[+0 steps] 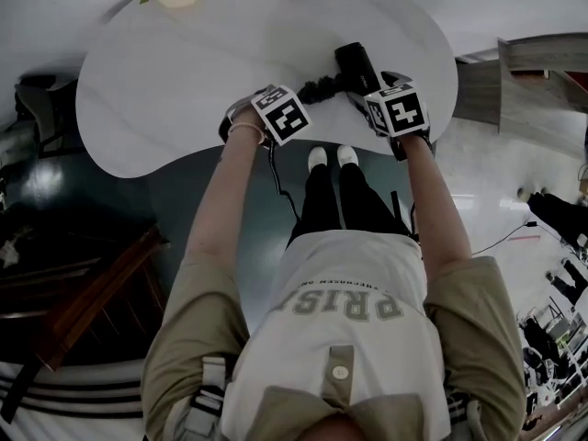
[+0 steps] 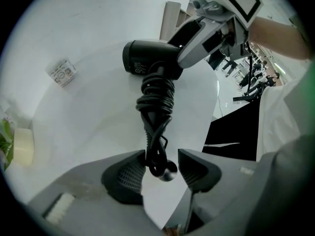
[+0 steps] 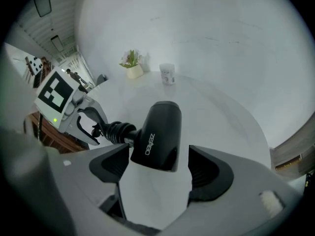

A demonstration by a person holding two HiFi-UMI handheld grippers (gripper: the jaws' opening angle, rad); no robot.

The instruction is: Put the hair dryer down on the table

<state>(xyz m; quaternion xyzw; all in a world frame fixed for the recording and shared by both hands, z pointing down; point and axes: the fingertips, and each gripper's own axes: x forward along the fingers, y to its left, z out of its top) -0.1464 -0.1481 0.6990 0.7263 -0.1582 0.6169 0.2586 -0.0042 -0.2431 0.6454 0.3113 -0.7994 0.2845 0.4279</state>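
Release looks like the step in hand, judging by how both tools sit. My right gripper [image 3: 157, 157] stands wide open around the dryer [image 3: 160, 132]: the black barrel lies between the jaws with a clear gap to the right pad and only a sliver to the left one, so nothing is pinched. My left gripper [image 2: 161, 157] is open too, though less wide. The end of the bundled cord [image 2: 156, 97] sits between its jaws, close against the left pad and clear of the right, and I cannot tell whether it brushes that left pad. The dryer seems to rest on its side on the table [image 1: 184, 81], near the table's edge closest to me, with the cord bundle running from the handle toward that edge. So the put-down reads as nearly done. The next move, as I judge it, calls for lifting both grippers up and back off the table without nudging the barrel; the cord end by the left pad is the likelier snag. A cup [image 3: 167, 74] and a plant [image 3: 132, 63] stand at the table's far side, well apart from the dryer.
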